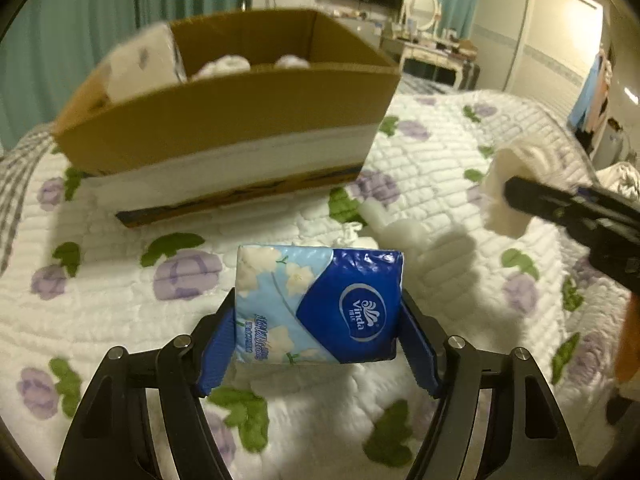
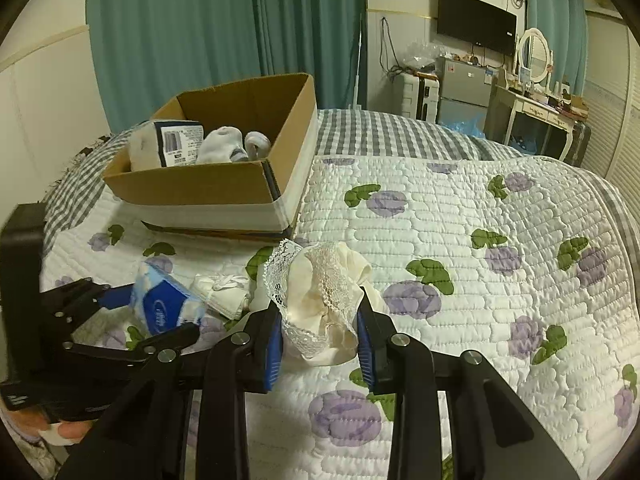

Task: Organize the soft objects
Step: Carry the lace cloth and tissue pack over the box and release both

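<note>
- Two tools are at work above a bed (image 2: 500, 216) covered by a white quilted spread printed with purple roses and green leaves.
- Left tool (image 1: 318, 326): its blue ribbed pads pinch one tissue pack (image 1: 318, 304) by its short sides. The pack is a soft, glossy plastic pillow, pale blue with white flowers and a dark blue panel reading "Vinda"; it is held just above the quilt, in front of the box.
- Right tool (image 2: 320, 332): its pads squeeze one crumpled cream cloth (image 2: 324, 300), thin fabric edged with white open-mesh lace, lifted off the quilt.
- One white folded cloth (image 2: 224, 290) lies on the quilt between the two tools, near the box.
- One open cardboard box (image 2: 192, 190), brown and corrugated with a white band around its base, sits on the bed; inside are one wrapped white pack (image 2: 166, 148) bearing a barcode label and two rolled white socks (image 2: 224, 144).
</note>
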A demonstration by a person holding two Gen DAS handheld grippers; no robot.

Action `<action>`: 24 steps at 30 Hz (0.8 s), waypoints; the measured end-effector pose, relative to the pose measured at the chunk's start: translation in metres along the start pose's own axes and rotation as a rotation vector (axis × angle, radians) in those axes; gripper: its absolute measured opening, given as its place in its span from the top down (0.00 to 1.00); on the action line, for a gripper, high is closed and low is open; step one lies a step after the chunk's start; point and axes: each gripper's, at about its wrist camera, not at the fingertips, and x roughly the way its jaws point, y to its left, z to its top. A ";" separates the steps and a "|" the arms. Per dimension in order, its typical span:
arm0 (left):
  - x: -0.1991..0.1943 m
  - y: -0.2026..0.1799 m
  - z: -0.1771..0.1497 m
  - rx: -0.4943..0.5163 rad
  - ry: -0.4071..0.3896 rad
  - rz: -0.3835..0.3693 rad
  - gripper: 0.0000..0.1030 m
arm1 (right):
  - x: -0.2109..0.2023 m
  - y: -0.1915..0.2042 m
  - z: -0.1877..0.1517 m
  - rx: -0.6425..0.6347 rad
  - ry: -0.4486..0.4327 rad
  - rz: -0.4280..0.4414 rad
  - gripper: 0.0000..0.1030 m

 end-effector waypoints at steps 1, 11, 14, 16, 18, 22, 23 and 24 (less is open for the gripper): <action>-0.008 -0.001 -0.001 -0.003 -0.007 0.004 0.30 | -0.002 0.001 -0.001 0.001 -0.005 0.004 0.70; -0.089 -0.014 -0.002 0.009 -0.104 0.095 0.30 | -0.052 0.036 -0.008 -0.013 -0.086 0.076 0.70; -0.114 -0.017 0.002 0.000 -0.147 0.111 0.30 | -0.075 0.047 -0.005 -0.022 -0.122 0.086 0.70; -0.130 -0.019 0.005 0.003 -0.178 0.116 0.30 | -0.089 0.052 0.001 -0.029 -0.147 0.098 0.70; -0.145 -0.019 0.011 0.005 -0.213 0.128 0.30 | -0.101 0.056 0.008 -0.035 -0.171 0.106 0.70; -0.172 -0.016 0.027 0.014 -0.282 0.144 0.30 | -0.121 0.062 0.028 -0.050 -0.222 0.128 0.70; -0.176 -0.015 0.031 0.019 -0.296 0.150 0.30 | -0.124 0.064 0.034 -0.057 -0.231 0.132 0.70; -0.180 -0.013 0.036 0.023 -0.309 0.157 0.30 | -0.126 0.065 0.042 -0.067 -0.239 0.133 0.70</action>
